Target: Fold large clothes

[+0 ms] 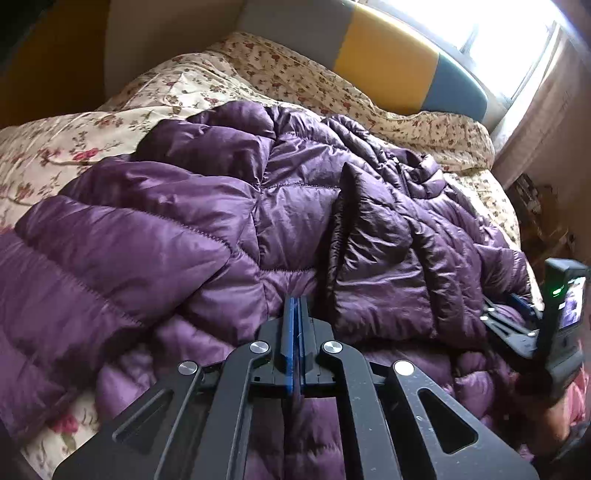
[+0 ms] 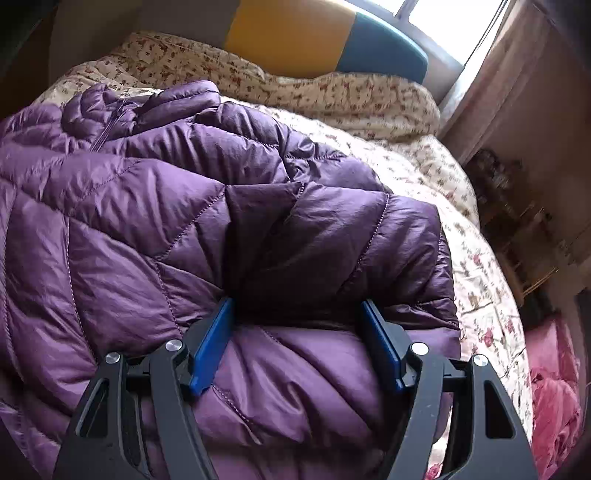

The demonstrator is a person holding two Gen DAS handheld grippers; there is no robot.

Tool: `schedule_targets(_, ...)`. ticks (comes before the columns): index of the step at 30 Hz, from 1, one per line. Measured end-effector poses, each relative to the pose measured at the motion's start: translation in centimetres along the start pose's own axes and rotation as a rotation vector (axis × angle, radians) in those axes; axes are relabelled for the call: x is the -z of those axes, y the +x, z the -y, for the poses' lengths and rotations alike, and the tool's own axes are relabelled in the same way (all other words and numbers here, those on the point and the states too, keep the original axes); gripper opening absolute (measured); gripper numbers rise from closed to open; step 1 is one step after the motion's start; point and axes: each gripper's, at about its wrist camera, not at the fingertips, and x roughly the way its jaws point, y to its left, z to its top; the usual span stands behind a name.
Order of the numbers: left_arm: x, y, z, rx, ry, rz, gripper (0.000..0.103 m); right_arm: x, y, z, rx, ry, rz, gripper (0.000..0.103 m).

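A large purple quilted down jacket [image 1: 207, 206] lies spread over a floral bed, partly folded over itself; it fills the right wrist view too [image 2: 147, 206]. My left gripper [image 1: 296, 306] is shut at the jacket's near edge, with a thin strip of purple fabric between its blue pads. My right gripper [image 2: 297, 314] is open, its blue pads [image 2: 212, 347] on either side of a raised fold of the jacket at its near right edge. The right gripper's body also shows at the right of the left wrist view [image 1: 554, 317].
A floral duvet [image 1: 74, 140] covers the bed. A yellow and blue headboard [image 1: 399, 62] stands at the far end under a bright window [image 1: 491, 26]. A pink cloth [image 2: 554, 398] lies by the bed's right side, near a cluttered shelf [image 2: 517, 221].
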Motion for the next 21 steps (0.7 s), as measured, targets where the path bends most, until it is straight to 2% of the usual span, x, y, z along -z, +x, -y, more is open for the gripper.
schedule_targets(3,0.8,-1.4,0.1,-0.01,0.005,0.009,0.001,0.1,0.1,-0.1,0.006,0.0,0.01,0.068)
schedule_targets(12,5.7,-7.4,-4.1,-0.023,-0.081,0.0,0.001,0.4,-0.2,-0.6,0.025,-0.006,0.029,0.069)
schedule_targets(16,7.5,-10.4,-5.8,-0.097,-0.086,0.033,0.001,0.5,-0.2,-0.6,0.024,-0.005,0.03,0.069)
schedule_targets(17,8.0,-11.2,-6.3,-0.107,-0.1,0.04,0.005,0.6,-0.2,-0.6,0.021,-0.002,0.03,0.069)
schedule_targets(18,8.4,-11.7,-6.9,-0.105,-0.114,0.042,0.042,0.6,-0.3,-0.6,0.019,-0.001,0.03,0.069)
schedule_targets(19,9.2,-13.0,-8.0,-0.113,-0.158,0.062,0.073,0.6,-0.3,-0.6,0.017,0.002,0.031,0.069)
schedule_targets(21,10.3,-14.7,-9.4,-0.126,-0.2,0.097,0.074,0.6,-0.4,-0.4,0.01,0.007,0.032,0.069)
